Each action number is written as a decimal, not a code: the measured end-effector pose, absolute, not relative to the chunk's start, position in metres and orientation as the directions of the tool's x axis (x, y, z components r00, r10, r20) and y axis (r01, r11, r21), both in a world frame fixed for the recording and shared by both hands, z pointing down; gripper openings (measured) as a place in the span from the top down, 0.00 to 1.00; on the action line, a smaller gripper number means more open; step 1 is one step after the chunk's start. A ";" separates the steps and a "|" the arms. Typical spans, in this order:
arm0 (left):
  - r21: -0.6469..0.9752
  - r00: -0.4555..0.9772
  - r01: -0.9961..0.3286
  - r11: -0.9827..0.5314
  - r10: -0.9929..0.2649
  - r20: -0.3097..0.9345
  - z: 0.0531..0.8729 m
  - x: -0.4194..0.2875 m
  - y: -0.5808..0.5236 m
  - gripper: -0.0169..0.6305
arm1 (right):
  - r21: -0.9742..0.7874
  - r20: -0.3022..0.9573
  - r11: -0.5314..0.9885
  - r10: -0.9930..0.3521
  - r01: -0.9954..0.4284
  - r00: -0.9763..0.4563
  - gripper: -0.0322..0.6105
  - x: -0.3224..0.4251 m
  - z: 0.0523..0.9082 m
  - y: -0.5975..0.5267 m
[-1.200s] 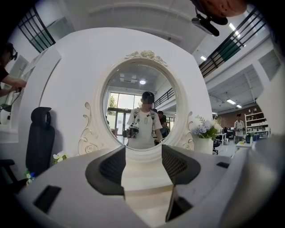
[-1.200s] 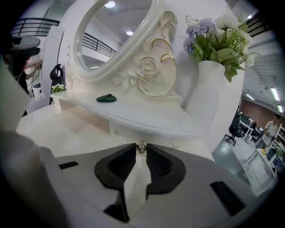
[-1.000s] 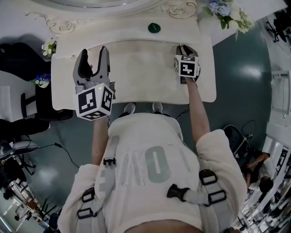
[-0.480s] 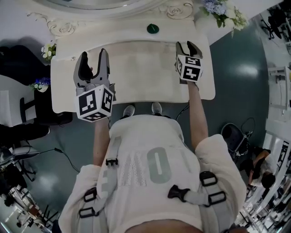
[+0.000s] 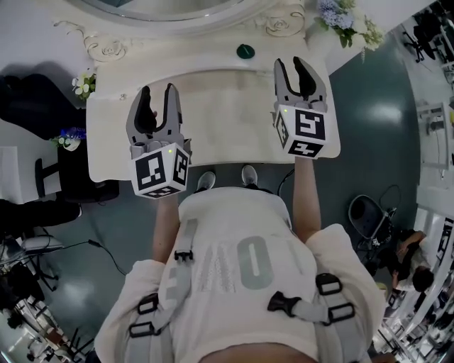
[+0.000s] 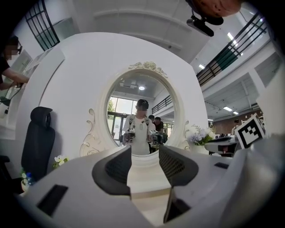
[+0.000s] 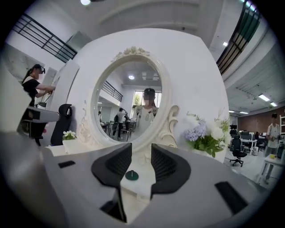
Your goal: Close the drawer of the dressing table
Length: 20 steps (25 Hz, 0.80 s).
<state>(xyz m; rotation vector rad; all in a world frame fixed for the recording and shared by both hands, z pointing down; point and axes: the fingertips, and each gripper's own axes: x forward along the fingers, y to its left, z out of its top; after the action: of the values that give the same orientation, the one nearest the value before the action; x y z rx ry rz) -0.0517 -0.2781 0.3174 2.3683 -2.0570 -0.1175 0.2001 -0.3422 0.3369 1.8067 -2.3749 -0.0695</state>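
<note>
The white dressing table (image 5: 213, 120) stands in front of me, seen from above in the head view. Its drawer front is hidden under the tabletop's near edge. My left gripper (image 5: 157, 93) hovers level over the left half of the top. Its jaws are wide and closing a little, with nothing between them (image 6: 144, 153). My right gripper (image 5: 291, 65) hovers level over the right end, its jaws partly apart, closing, and empty (image 7: 141, 151). Both point at the oval mirror (image 6: 140, 111).
A small green knob-like object (image 5: 245, 51) lies on the tabletop near the mirror base, also visible beyond the right jaws (image 7: 132, 175). A flower bouquet (image 5: 347, 18) stands at the back right, small flowers (image 5: 84, 85) at the left, and a black chair (image 6: 38, 138) beside the table.
My right gripper rose from the table's front right edge and tilted up level above the top, with its jaws wider apart. The left gripper barely shifted.
</note>
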 end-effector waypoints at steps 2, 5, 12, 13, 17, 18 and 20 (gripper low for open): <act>0.040 0.133 -0.990 -0.136 -0.989 -0.066 0.315 -0.055 -0.274 0.70 | 0.129 0.060 0.276 -0.961 -0.952 -0.271 0.76 0.187 0.325 -0.330; 0.020 0.115 -0.993 -0.117 -0.990 -0.077 0.311 -0.060 -0.268 0.77 | 0.106 0.016 0.283 -0.959 -0.953 -0.283 0.86 0.172 0.313 -0.312; -0.029 0.056 -0.998 -0.053 -0.994 -0.092 0.303 -0.076 -0.257 0.94 | 0.052 -0.019 0.322 -0.946 -0.945 -0.323 0.94 0.141 0.307 -0.279; -0.031 0.051 -0.998 -0.049 -0.995 -0.091 0.303 -0.077 -0.257 0.94 | 0.050 -0.011 0.327 -0.945 -0.944 -0.328 0.94 0.138 0.309 -0.277; -0.026 0.054 -0.998 -0.052 -0.994 -0.091 0.305 -0.080 -0.253 0.95 | 0.056 0.029 0.355 -0.935 -0.933 -0.354 0.94 0.124 0.320 -0.271; -0.027 0.057 -0.998 -0.055 -0.994 -0.092 0.305 -0.080 -0.253 0.95 | 0.062 0.036 0.362 -0.932 -0.930 -0.361 0.94 0.120 0.321 -0.270; -0.027 0.063 -0.998 -0.061 -0.994 -0.092 0.305 -0.080 -0.252 0.95 | 0.075 0.048 0.376 -0.927 -0.924 -0.373 0.94 0.115 0.324 -0.268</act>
<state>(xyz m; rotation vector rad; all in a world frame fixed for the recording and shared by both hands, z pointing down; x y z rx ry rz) -0.0803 -0.2519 0.3047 2.3490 -2.2067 -0.0782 0.1149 -0.2677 0.3238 1.7101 -2.5370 -0.0545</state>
